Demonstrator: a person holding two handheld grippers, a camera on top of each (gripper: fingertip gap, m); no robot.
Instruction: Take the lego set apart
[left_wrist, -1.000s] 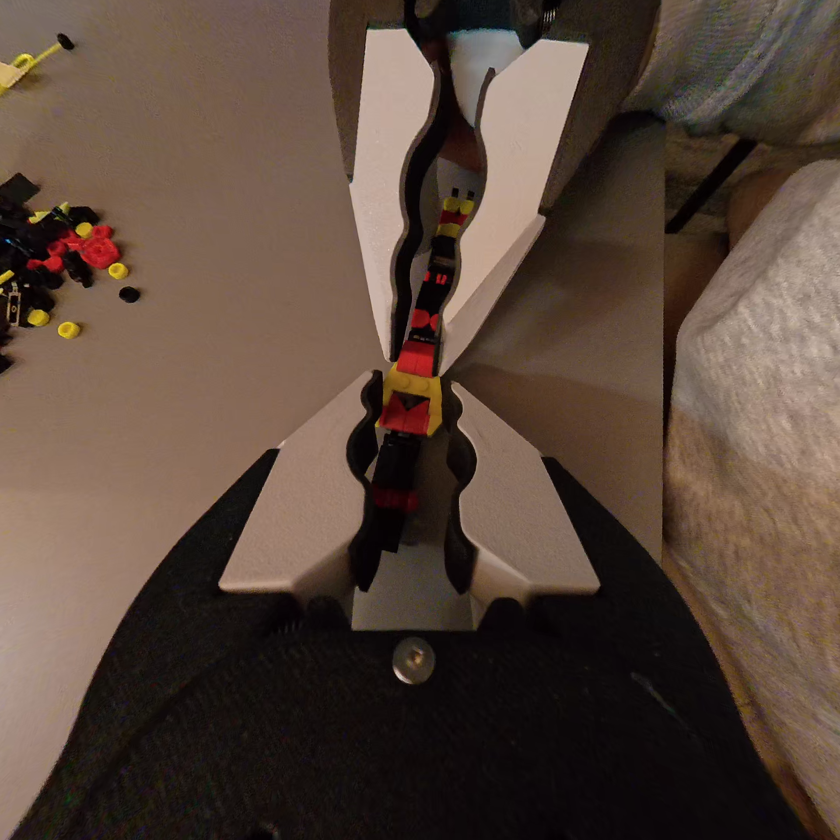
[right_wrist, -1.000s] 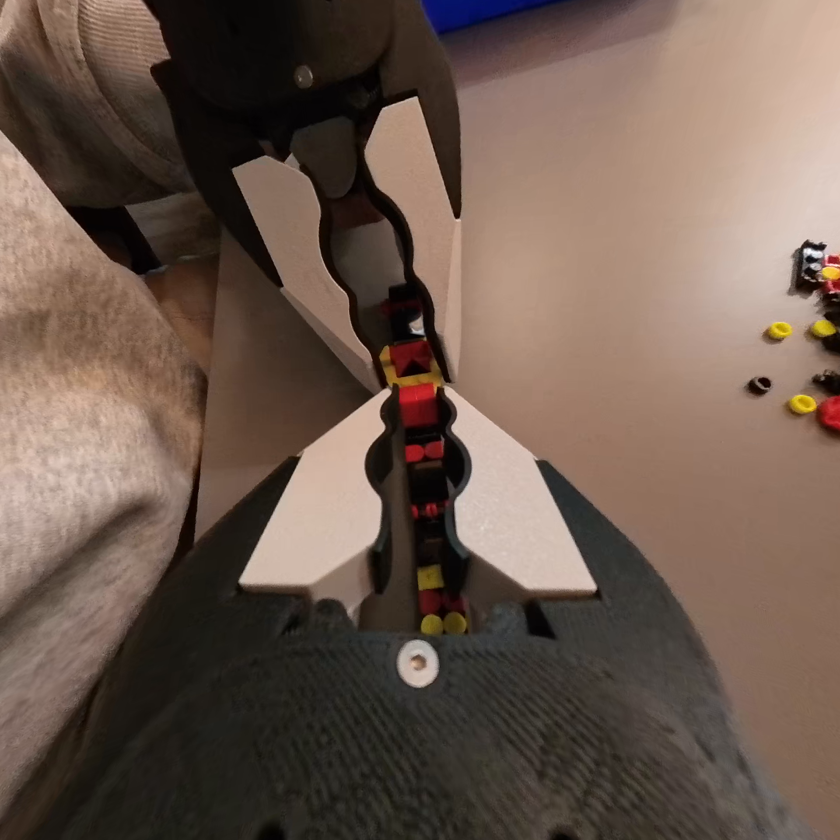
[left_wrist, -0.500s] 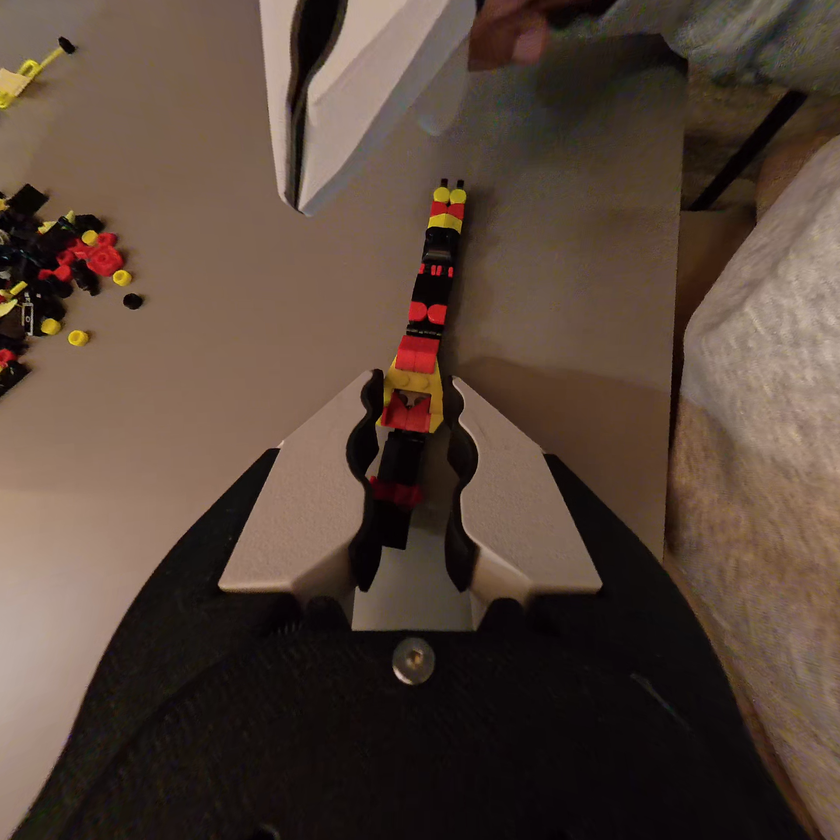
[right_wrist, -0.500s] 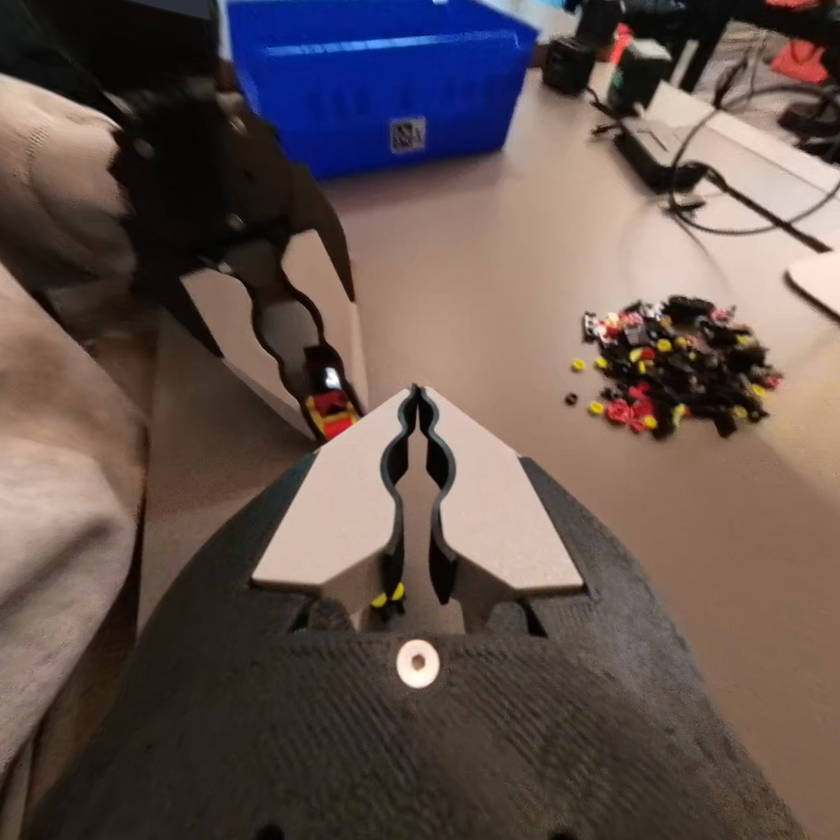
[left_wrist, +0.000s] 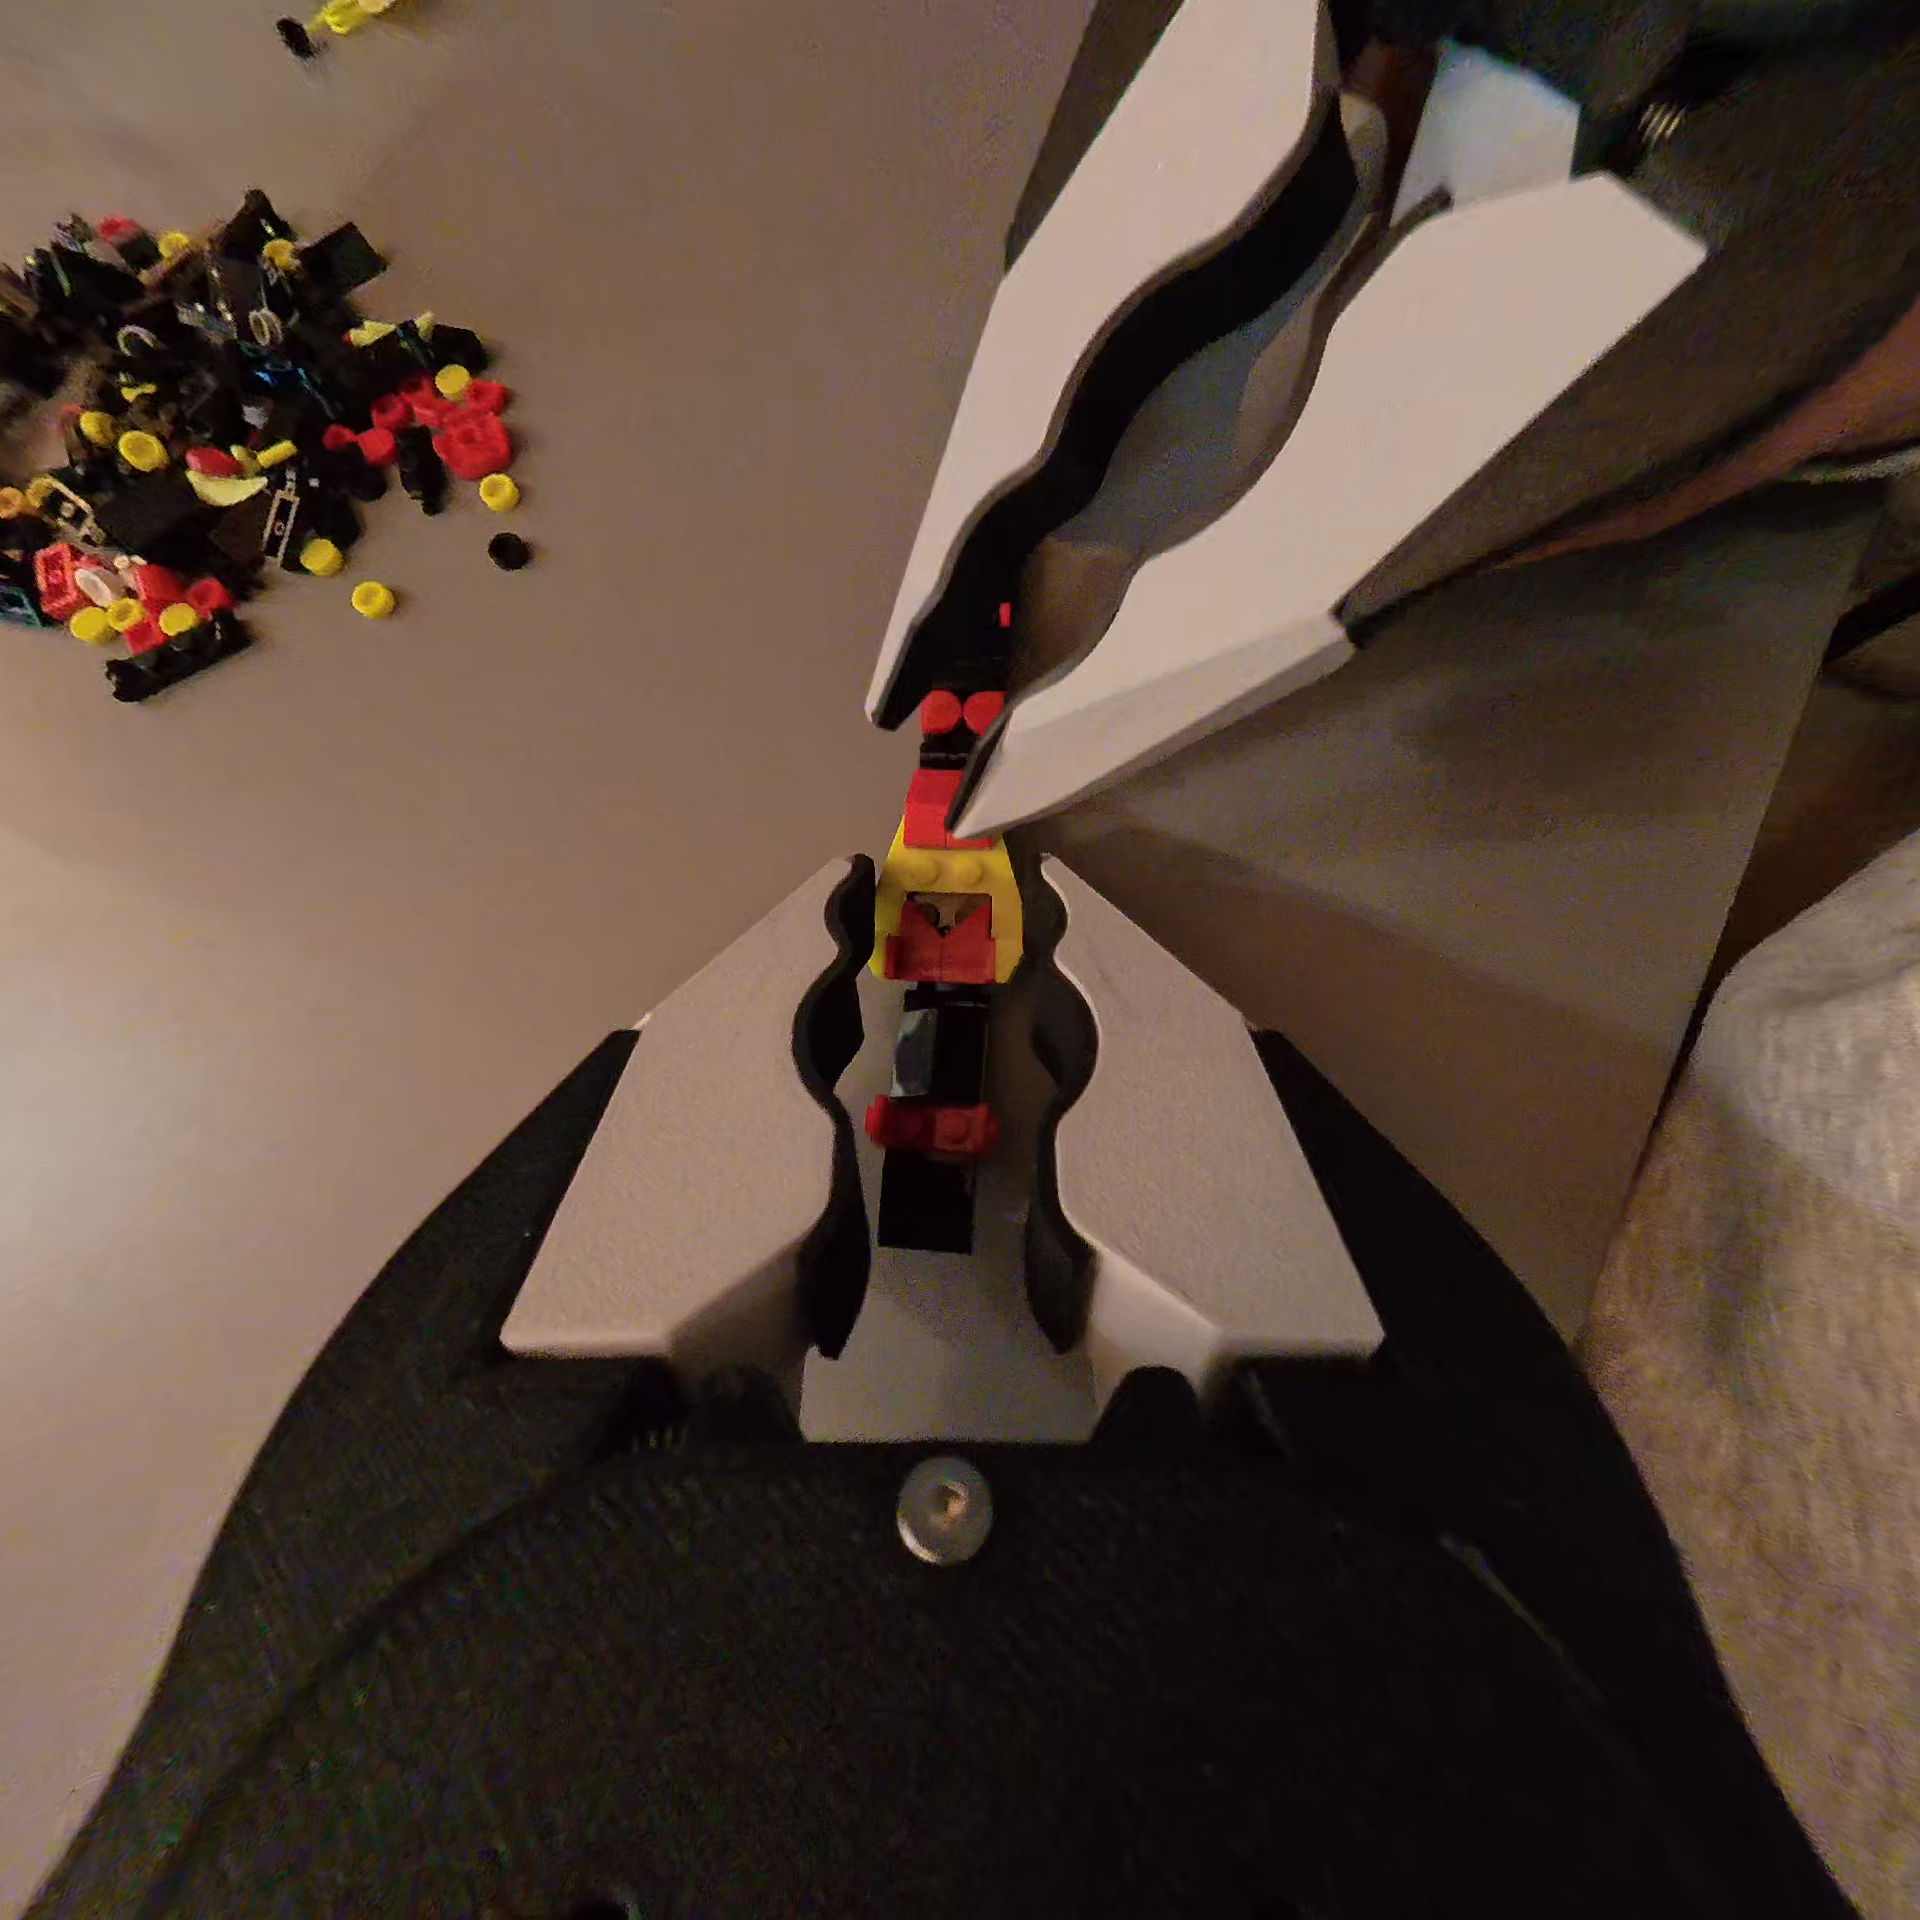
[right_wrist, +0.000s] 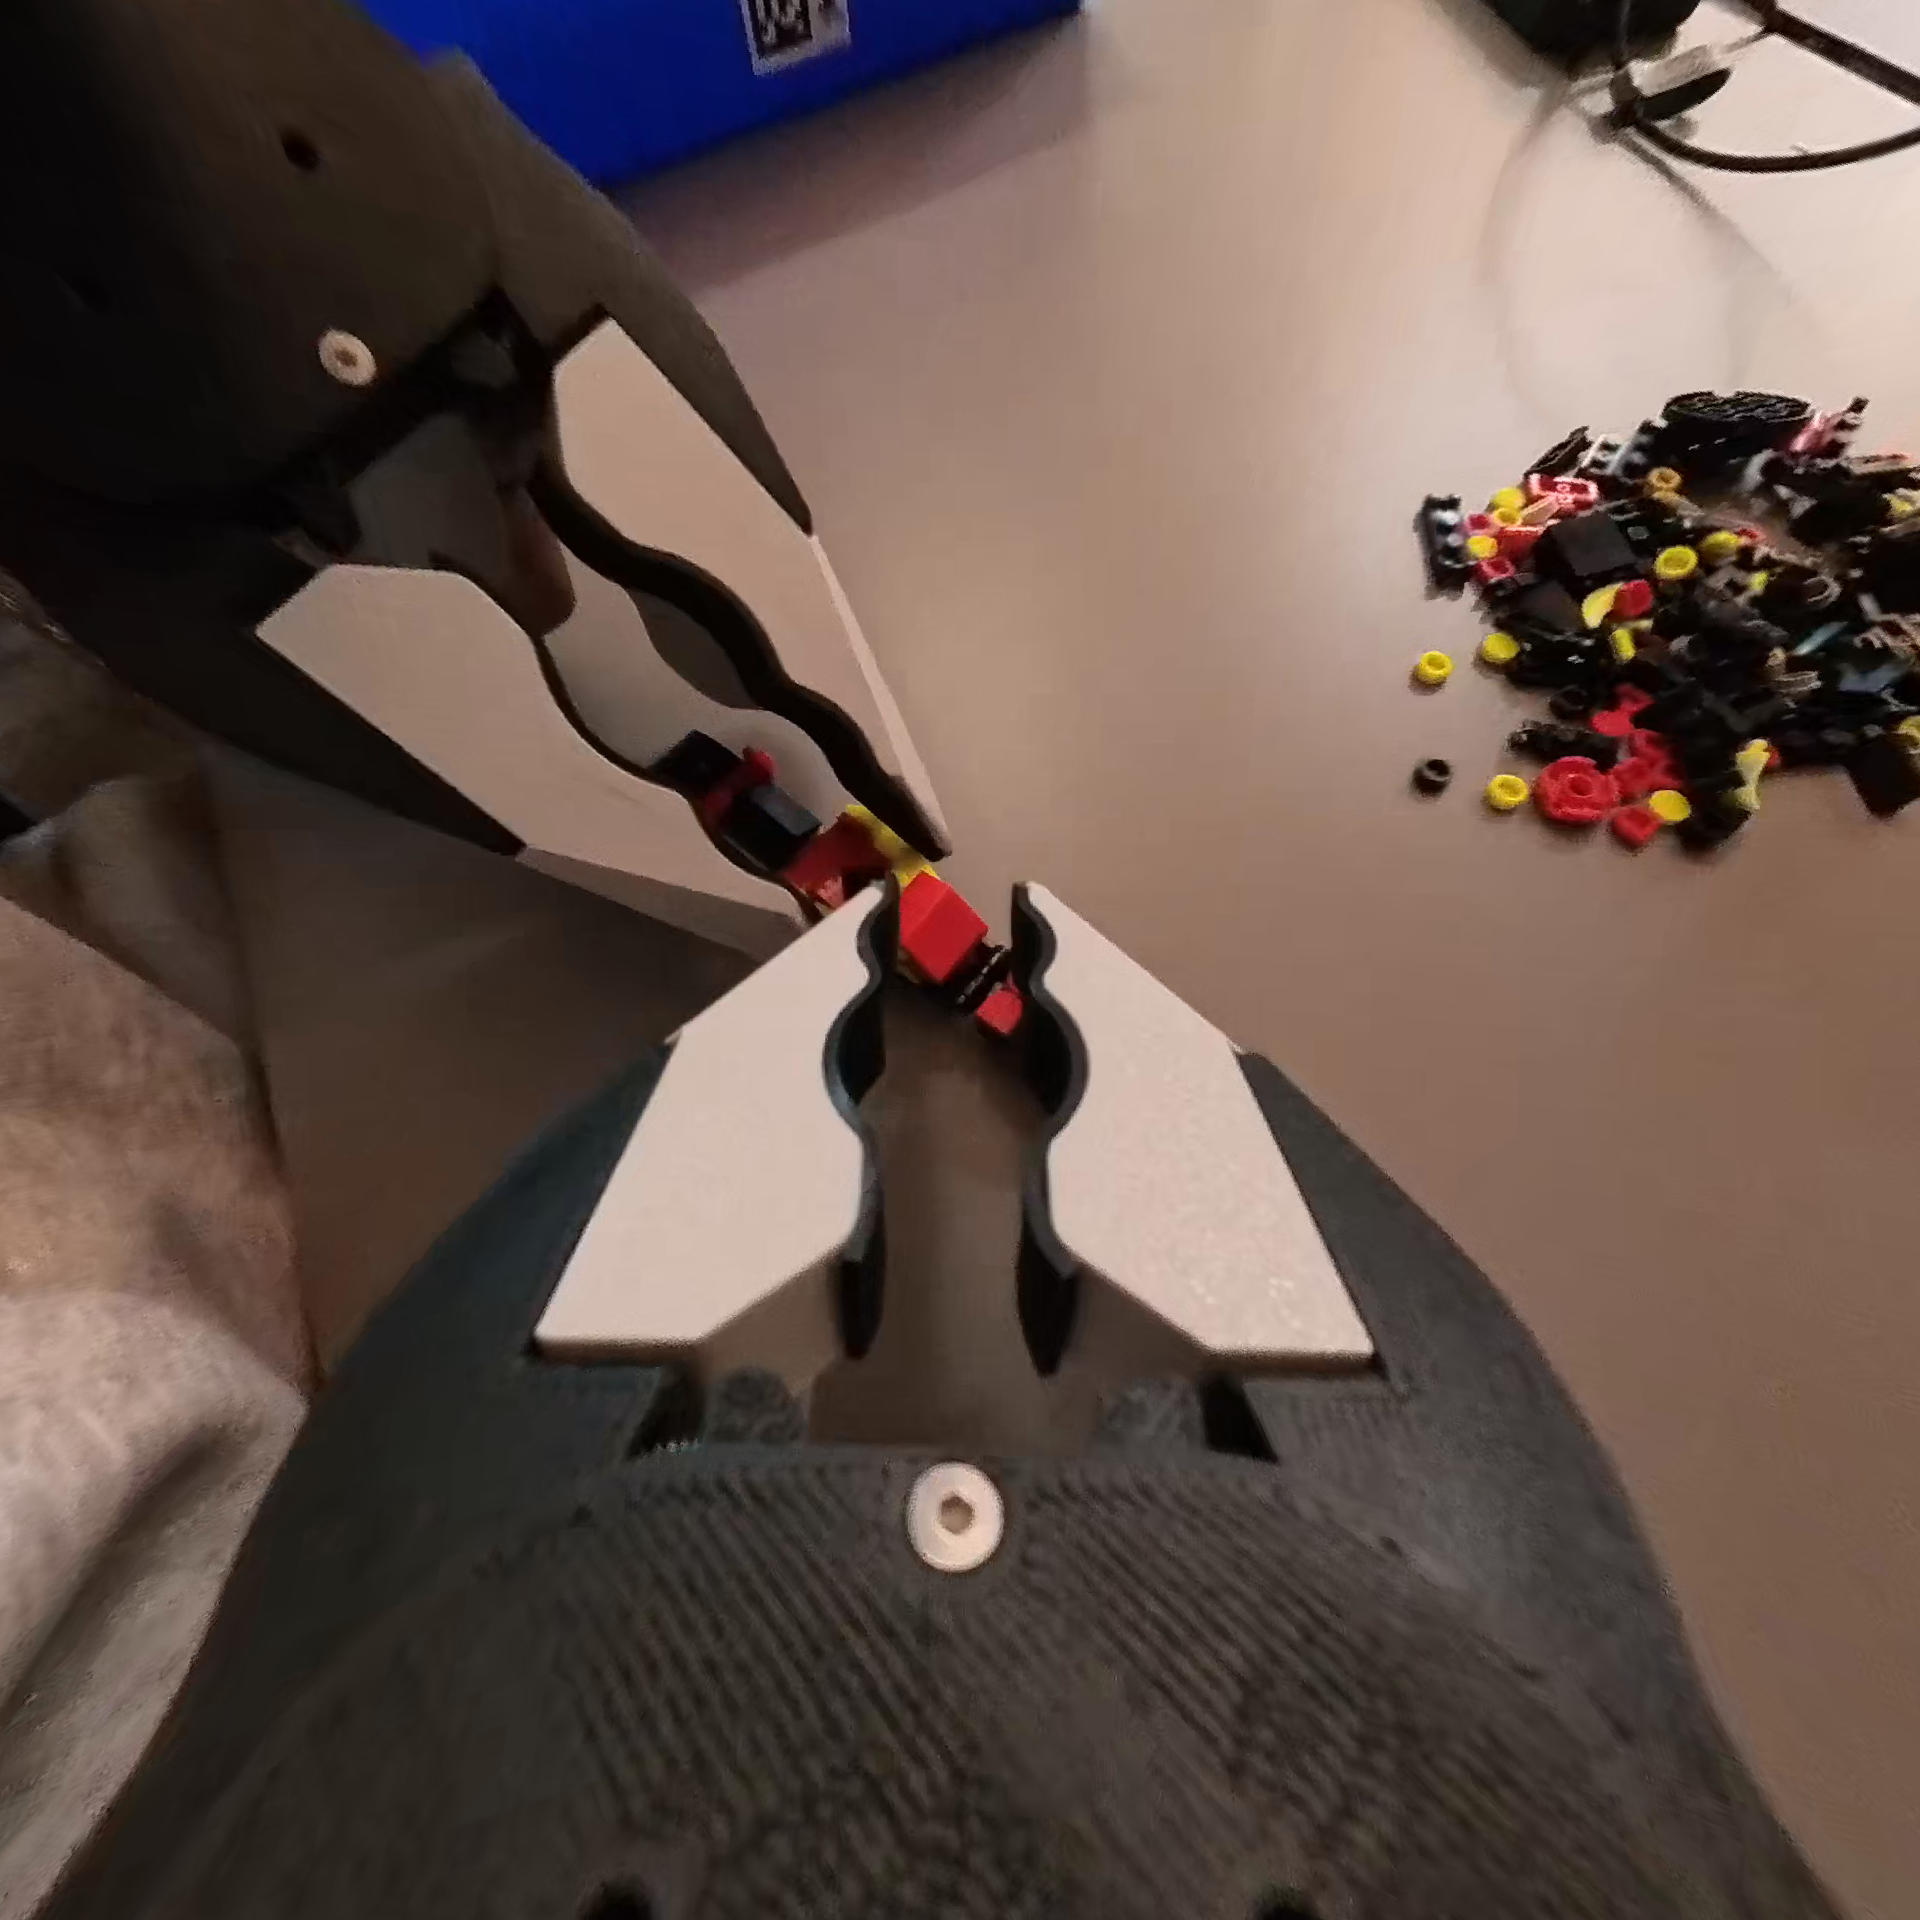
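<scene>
Lego strip of red, yellow and black plastic bricks (left_wrist: 940, 997) hangs above the desk's near edge, pinched at its yellow collar by the left gripper (left_wrist: 945, 883) while the right gripper (right_wrist: 951, 914) stands parted around the strip's red end, likely to snap it off. Left to right in the right wrist view: a grey sleeve (right_wrist: 114, 1299), both grippers, bare brown desk (right_wrist: 1195, 520), then the loose-brick pile (right_wrist: 1704, 613) clear of the work.

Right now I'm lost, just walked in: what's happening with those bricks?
A person is taking a lego model apart with two handheld grippers. The left gripper clamps its yellow-and-red middle, while the right gripper sits around the far end, seemingly not yet closed. Loose pieces already lie piled on the table.
</scene>
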